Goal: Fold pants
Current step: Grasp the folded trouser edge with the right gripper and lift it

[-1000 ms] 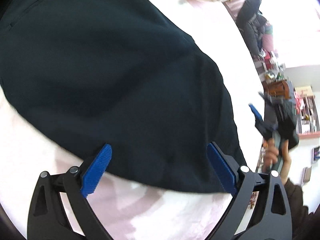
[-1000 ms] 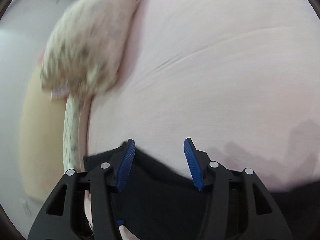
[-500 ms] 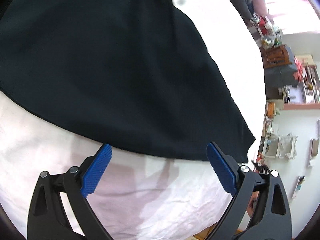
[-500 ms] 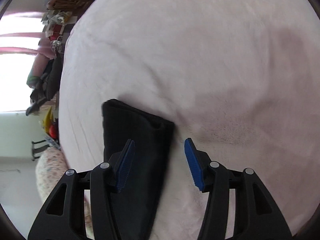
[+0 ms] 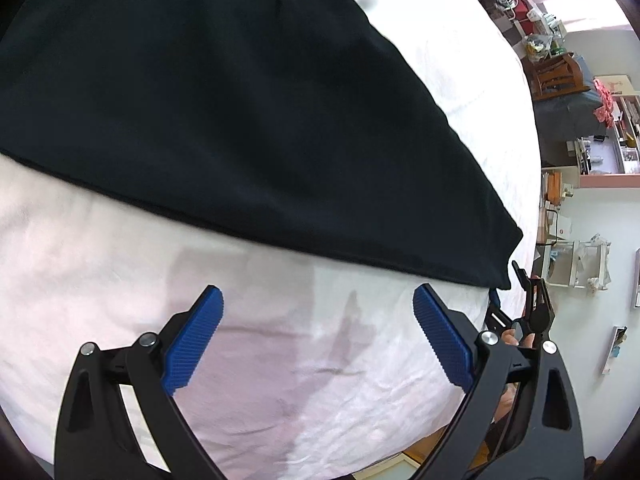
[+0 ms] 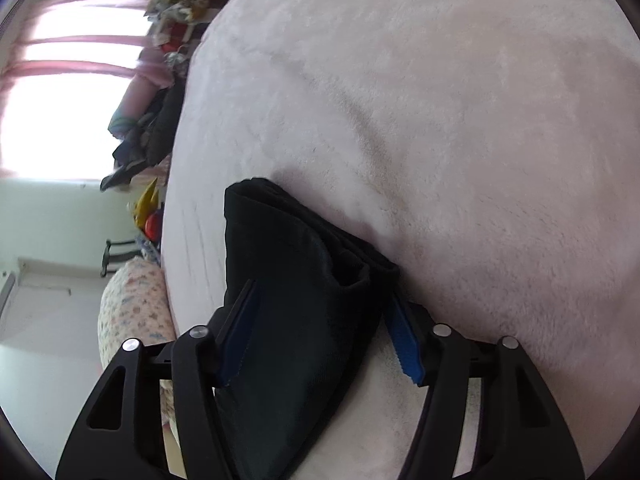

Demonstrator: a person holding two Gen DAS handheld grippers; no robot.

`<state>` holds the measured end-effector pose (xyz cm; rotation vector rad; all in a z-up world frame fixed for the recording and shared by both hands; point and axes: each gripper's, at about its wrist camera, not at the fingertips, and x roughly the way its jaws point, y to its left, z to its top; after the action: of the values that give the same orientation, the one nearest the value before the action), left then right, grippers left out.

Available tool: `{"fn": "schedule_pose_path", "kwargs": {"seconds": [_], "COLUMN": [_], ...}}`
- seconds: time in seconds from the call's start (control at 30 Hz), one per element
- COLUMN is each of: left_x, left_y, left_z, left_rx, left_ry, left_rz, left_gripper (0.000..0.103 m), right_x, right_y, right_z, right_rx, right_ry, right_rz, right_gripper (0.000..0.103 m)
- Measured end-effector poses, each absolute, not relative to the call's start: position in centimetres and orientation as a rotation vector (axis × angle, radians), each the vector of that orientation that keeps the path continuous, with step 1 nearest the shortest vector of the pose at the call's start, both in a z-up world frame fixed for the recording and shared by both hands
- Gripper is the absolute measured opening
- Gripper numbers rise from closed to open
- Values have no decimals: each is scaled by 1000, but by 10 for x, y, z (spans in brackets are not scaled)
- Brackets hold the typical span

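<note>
Pale pink bed sheet (image 5: pixel 300 360) fills lower half of my left view, creased, with faint grey stain at lower centre. Same sheet (image 6: pixel 460 120) fills right side of my right view. Wooden chair (image 5: pixel 558 74) at upper right of left view, cluttered shelves (image 5: pixel 616 136) below it at right edge. In right view: pink-curtained window (image 6: pixel 60 92) at upper left, floral pillow (image 6: pixel 132 308) at lower left, dark clothes heap (image 6: pixel 148 136) beside bed edge.
</note>
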<state>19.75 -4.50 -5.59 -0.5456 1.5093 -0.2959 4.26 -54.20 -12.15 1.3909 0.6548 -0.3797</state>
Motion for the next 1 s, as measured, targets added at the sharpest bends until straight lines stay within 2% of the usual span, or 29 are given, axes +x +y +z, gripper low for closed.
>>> {"fn": "schedule_pose_path", "kwargs": {"seconds": [0.03,0.07,0.1,0.27,0.43,0.5,0.53,0.83,1.0], "left_x": [196,194,193,189,186,184,183,179,178], "left_y": [-49,-49,-53,-70,-78,-79,-79,-56,-28], "left_z": [-57,-57,-57,-56,-57,-58,-58,-55,-56], "left_rx": [-547,-545,-541,-515,-486,-478,-479,-523,-576], "left_ry": [1516,1519,1522,1530,1539,1543,1547,1535,1513], "left_rz": [-299,-300,-302,-325,-342,-345,-343,-313,-272], "left_gripper": [96,96,96,96,96,96,96,96,96], "right_x": [39,40,41,53,59,70,76,40,39], "right_y": [-542,-541,-539,-534,-526,-521,-521,-544,-531], "right_z": [-121,-121,-116,-98,-95,-90,-86,-87,-93], "right_rx": [1393,1400,1396,1175,1059,1055,1052,1472,1559], "right_ry": [649,647,637,776,813,803,787,508,488], "right_rz": [-359,-312,-283,-360,-372,-298,-277,-255,-327], "right_gripper": [36,19,9,10,20,18,12,8,8]}}
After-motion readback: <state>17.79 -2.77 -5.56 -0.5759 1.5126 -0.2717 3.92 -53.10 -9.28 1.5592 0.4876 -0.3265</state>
